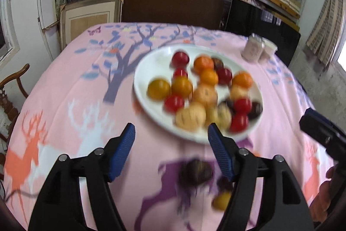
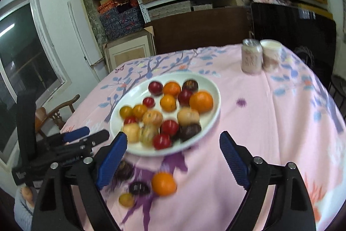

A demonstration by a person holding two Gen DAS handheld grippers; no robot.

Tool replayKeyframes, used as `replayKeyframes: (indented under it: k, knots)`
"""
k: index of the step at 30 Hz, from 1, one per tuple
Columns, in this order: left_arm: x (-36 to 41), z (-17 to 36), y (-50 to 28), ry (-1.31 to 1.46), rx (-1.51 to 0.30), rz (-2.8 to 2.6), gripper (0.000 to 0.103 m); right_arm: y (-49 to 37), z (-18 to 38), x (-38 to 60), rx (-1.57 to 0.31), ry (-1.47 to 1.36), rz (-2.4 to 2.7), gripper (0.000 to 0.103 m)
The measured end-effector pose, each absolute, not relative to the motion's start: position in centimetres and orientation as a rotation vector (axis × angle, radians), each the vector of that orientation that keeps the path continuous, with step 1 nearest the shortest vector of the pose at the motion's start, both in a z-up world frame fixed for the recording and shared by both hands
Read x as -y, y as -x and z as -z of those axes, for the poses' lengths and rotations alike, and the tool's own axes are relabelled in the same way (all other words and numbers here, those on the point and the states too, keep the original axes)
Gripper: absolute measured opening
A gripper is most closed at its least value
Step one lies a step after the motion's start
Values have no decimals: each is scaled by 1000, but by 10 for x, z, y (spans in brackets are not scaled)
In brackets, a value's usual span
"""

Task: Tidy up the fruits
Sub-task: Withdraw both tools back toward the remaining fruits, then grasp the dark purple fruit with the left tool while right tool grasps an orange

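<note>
Both grippers empty, jaws apart: left gripper (image 1: 172, 152), right gripper (image 2: 173, 160). Fruits mostly on plate (image 2: 213, 88); loose orange (image 2: 163, 184) on counter (image 2: 270, 122) looks next, needs a centred grab.

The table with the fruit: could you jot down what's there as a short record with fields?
Surface: table under a pink tablecloth printed with deer and trees
Plate: white plate, piled with red, orange, yellow and dark fruits
Loose fruit: an orange fruit, a small yellow fruit and two dark fruits on the cloth near the plate
Far side: can beside a paper cup
Left gripper: jaws open, empty
Right gripper: jaws open, empty
</note>
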State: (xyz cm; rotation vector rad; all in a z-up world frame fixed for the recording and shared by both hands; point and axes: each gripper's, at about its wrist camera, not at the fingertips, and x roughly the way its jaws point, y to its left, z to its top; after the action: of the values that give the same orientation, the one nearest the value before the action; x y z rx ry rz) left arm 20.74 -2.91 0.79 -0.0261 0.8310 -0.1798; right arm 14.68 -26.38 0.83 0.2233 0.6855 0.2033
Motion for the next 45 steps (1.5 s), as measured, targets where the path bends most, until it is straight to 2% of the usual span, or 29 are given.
replayKeyframes:
  k: [7,16,22,32,34,41,45]
  knots:
    - [38,18,-175,-41,-858,174,68,-128,10,275,-703,-256,-179,88]
    - [53,34,-183,-97,-890,202,68,-131,11,280,-711,-266,-178,89]
    - [59,41,-197,-105,-903,214,77,-131,11,279,-713,-254,-182,90]
    - [28,36,-199,-111,-864,74,78,-131,12,279,-714,-250,-168,90]
    - [18,36,-202,-72,-888,81,77,-130,11,279,-711,-250,-170,90]
    - [25,43,-197,-95,-917,127,61,-131,11,278,-715,-242,-173,90]
    - [23,45,-202,-63,-925,126,61,-130,12,274,-719,-230,-176,90]
